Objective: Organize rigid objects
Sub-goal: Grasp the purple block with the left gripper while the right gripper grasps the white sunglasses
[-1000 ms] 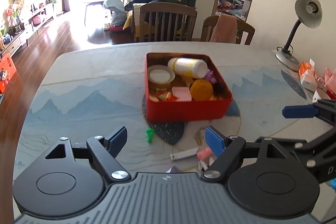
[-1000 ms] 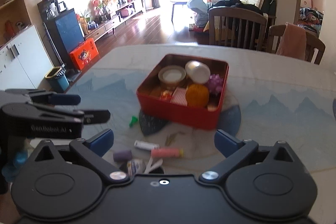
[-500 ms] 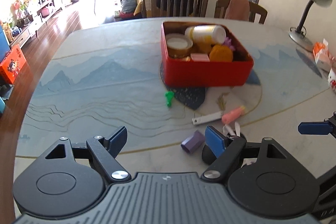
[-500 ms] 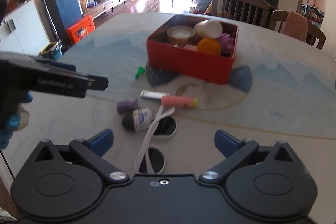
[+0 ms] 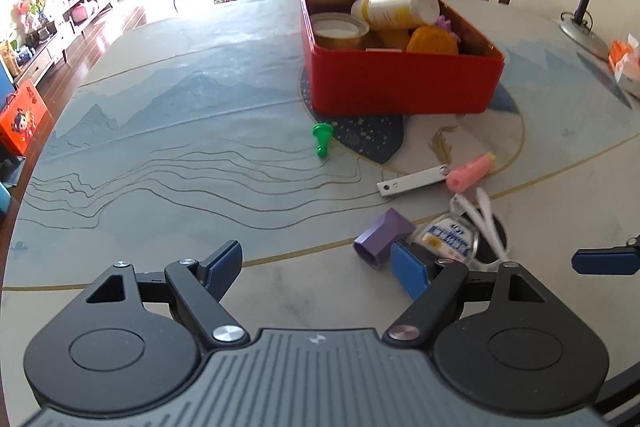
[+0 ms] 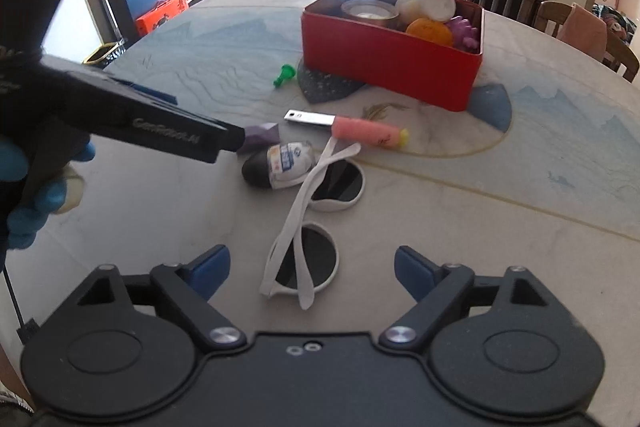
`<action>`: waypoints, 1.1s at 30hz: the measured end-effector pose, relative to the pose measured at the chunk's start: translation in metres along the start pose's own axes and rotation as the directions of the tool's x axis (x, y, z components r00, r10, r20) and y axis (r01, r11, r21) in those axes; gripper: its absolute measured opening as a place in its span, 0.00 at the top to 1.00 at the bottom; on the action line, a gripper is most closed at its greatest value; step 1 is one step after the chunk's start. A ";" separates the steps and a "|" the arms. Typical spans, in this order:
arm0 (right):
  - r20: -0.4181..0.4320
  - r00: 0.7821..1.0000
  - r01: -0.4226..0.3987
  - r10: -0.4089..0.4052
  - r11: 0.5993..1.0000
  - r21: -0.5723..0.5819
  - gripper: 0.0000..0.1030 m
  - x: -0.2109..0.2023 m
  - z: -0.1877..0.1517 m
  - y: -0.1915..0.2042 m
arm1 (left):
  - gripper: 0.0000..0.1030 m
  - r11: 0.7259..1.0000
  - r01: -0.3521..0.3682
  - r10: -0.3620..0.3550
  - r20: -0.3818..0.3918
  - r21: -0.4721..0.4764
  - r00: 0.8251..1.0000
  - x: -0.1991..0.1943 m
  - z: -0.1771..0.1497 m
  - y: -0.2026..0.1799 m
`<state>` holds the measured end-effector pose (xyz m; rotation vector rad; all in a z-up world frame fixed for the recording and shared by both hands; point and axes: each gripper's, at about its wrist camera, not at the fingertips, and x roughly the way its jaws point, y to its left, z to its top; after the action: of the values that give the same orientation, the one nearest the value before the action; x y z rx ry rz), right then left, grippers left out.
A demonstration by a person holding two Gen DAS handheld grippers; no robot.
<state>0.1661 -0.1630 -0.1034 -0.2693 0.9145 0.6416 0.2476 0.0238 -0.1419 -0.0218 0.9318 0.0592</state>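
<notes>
Left gripper open above table; purple block just beside right finger; red box beyond.

Glossy red box, smooth printed table, white plastic sunglasses with dark shiny lenses, matt blue fingers, brushed-metal clip

Black grippers w/ blue-padded jaws, silver screws; left gripper printed "GenRobot.AI"; blue glove.

bottle label: print too small to read
sunglasses: partly hidden behind the left gripper's finger
</notes>
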 end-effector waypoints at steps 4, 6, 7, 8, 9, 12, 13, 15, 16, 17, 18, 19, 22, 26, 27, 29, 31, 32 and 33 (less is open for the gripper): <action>-0.007 1.000 -0.004 0.004 1.000 0.003 0.21 0.002 -0.002 -0.002 | 0.21 1.000 0.002 -0.001 -0.006 0.015 1.000 0.006 -0.002 -0.003; -0.010 1.000 -0.002 0.002 1.000 0.005 0.24 0.003 -0.002 -0.002 | 0.21 0.999 -0.001 0.001 0.000 0.036 1.000 0.007 -0.002 -0.006; -0.013 1.000 -0.003 0.003 1.000 0.007 0.25 0.003 -0.002 -0.003 | 0.21 0.999 -0.004 0.003 0.001 0.048 1.000 0.008 -0.002 -0.009; -0.016 1.000 -0.003 0.003 1.000 0.008 0.25 0.004 -0.003 -0.003 | 0.21 0.998 -0.006 0.005 0.002 0.058 1.000 0.009 -0.003 -0.011; -0.018 1.000 -0.002 0.002 1.000 0.005 0.25 0.005 -0.003 -0.002 | 0.21 0.998 -0.006 0.006 0.004 0.064 1.000 0.010 -0.002 -0.012; -0.023 1.000 -0.002 0.002 1.000 -0.001 0.26 0.007 -0.003 -0.001 | 0.21 0.997 -0.004 0.003 0.011 0.074 1.000 0.012 0.001 -0.015; -0.019 1.000 0.000 0.000 1.000 -0.005 0.26 0.008 -0.003 0.000 | 0.21 0.997 -0.003 0.003 0.012 0.077 1.000 0.013 0.002 -0.016; -0.012 1.000 0.014 -0.014 1.000 -0.019 0.29 0.009 -0.003 0.003 | 0.21 0.996 0.002 -0.003 0.012 0.085 1.000 0.015 0.005 -0.019; -0.008 1.000 0.017 -0.017 1.000 -0.023 0.31 0.009 -0.002 0.004 | 0.21 0.996 0.003 -0.004 0.013 0.091 1.000 0.016 0.006 -0.021; -0.004 1.000 0.020 -0.020 0.999 -0.025 0.34 0.009 -0.003 0.005 | 0.22 0.995 0.005 -0.006 0.015 0.097 1.000 0.017 0.006 -0.023; 0.001 1.000 0.021 -0.021 0.999 -0.024 0.38 0.008 -0.003 0.005 | 0.24 0.995 0.009 -0.011 0.016 0.101 1.000 0.017 0.007 -0.024; 0.005 1.000 0.023 -0.023 1.000 -0.020 0.40 0.008 -0.003 0.004 | 0.29 0.995 0.016 -0.017 0.016 0.102 1.000 0.017 0.007 -0.025; 0.014 0.999 0.031 -0.031 0.999 -0.015 0.49 0.007 -0.003 0.004 | 0.44 0.993 0.037 -0.039 0.016 0.108 0.999 0.016 0.009 -0.030; 0.021 0.999 0.027 -0.027 1.000 -0.010 0.59 0.005 -0.004 0.002 | 0.61 0.991 0.065 -0.066 0.009 0.114 0.998 0.015 0.010 -0.036; 0.022 0.999 0.025 -0.025 1.000 -0.010 0.59 0.005 -0.004 0.001 | 0.65 0.991 0.069 -0.070 0.008 0.116 0.998 0.014 0.010 -0.037; 0.022 0.999 0.025 -0.024 1.000 -0.011 0.59 0.003 -0.005 0.001 | 0.68 0.990 0.071 -0.072 0.003 0.121 0.997 0.014 0.010 -0.040; 0.021 1.000 0.022 -0.022 1.000 -0.012 0.59 0.003 -0.004 0.001 | 0.72 0.989 0.068 -0.068 -0.002 0.128 0.998 0.013 0.010 -0.042; 0.020 1.000 0.019 -0.019 1.000 -0.006 0.59 0.002 -0.004 0.000 | 0.77 0.989 0.074 -0.074 -0.006 0.129 0.997 0.013 0.011 -0.042; 0.019 1.000 0.015 -0.015 1.000 0.003 0.59 0.001 -0.005 -0.002 | 0.80 0.989 0.078 -0.077 -0.011 0.127 0.997 0.012 0.011 -0.042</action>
<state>0.1645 -0.1661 -0.1075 -0.2664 0.8941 0.6283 0.2662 -0.0174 -0.1457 0.0600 0.9387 -0.0724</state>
